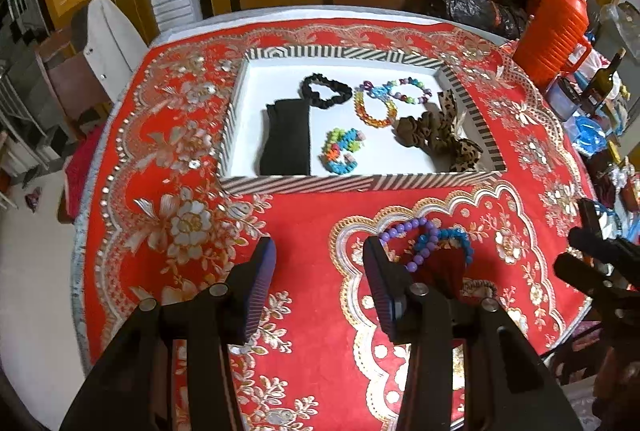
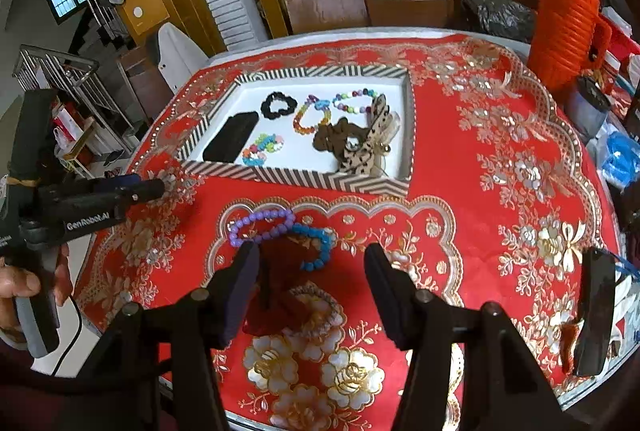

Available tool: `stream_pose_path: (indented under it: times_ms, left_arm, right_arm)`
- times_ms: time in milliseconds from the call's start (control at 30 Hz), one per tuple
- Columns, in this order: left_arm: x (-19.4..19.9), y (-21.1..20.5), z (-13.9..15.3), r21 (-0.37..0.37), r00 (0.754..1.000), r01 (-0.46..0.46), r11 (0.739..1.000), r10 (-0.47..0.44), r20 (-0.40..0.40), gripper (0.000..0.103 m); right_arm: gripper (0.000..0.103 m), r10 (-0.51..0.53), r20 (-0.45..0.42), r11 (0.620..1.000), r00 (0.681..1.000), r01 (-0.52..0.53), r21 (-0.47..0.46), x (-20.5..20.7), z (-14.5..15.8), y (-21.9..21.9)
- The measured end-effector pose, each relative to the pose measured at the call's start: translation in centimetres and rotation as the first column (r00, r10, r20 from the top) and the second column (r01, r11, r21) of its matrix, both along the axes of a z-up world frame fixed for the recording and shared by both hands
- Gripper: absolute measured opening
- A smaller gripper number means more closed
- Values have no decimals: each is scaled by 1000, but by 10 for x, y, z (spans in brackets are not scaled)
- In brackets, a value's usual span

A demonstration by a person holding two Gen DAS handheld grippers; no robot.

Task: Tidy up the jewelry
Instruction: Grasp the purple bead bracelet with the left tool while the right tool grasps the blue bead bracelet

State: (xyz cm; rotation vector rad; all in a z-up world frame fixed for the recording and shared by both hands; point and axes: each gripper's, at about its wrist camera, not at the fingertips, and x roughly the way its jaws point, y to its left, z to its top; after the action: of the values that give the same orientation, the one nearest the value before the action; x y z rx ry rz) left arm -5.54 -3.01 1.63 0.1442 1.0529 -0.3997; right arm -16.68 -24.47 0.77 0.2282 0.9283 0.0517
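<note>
At the far left, the left tongs (image 1: 318,287) are hovering above the red floral cloth (image 1: 304,215) covering the worktop, their jaws standing apart with nothing between them. Just right of them the purple bead bracelet (image 1: 404,231) and the blue bead bracelet (image 1: 444,243) are lying touching each other on the cloth, with a dark red fabric piece (image 2: 280,271) beneath them that is hard to make out. Behind them the striped-rim tray (image 1: 344,183) is sitting, holding a black folded cloth (image 1: 286,137), a black scrunchie (image 1: 326,91), a multicolour bracelet (image 1: 342,151), an amber bead bracelet (image 1: 376,109), a pastel bead bracelet (image 1: 412,91) and a leopard-print scrunchie (image 1: 444,135). The right tongs (image 2: 312,291) are hanging over the two loose bracelets, jaws apart and gripping nothing, the left finger partly covering the purple beads. Farther right an orange ribbed jug (image 2: 564,15) is standing at the worktop's edge beside clutter cut off by the frame.
</note>
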Motion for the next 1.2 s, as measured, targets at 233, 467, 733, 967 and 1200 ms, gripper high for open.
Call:
stream_pose_path:
  times_ms: [233,467,733,967,1200]
  left_arm:
    - [3,-4,-13,15,999,5,1000,-4,-36,28]
    - [5,-8,-17,19,999,12,1000,-12,-45,28]
    - [8,-14,-19,23,999,16,1000,-15,-51,28]
    - [7,-16,-18,31,999,23,999,-21,-44,28]
    - [7,-18,-20,13,998,32,999,-31,-61,28]
  right_arm:
    - [57,-21,-44,1000,999,22,22,2,-17,-9]
    - [57,-16,-50,1000,999,17,22,5,-18,-10]
    - [57,-7,-51,1000,999,8,16,12,-17,-9]
    - [57,-7,-48,1000,999,8,18,14,-16,-8]
    - [57,10,-52,1000,999,-9,14,18,-18,-8]
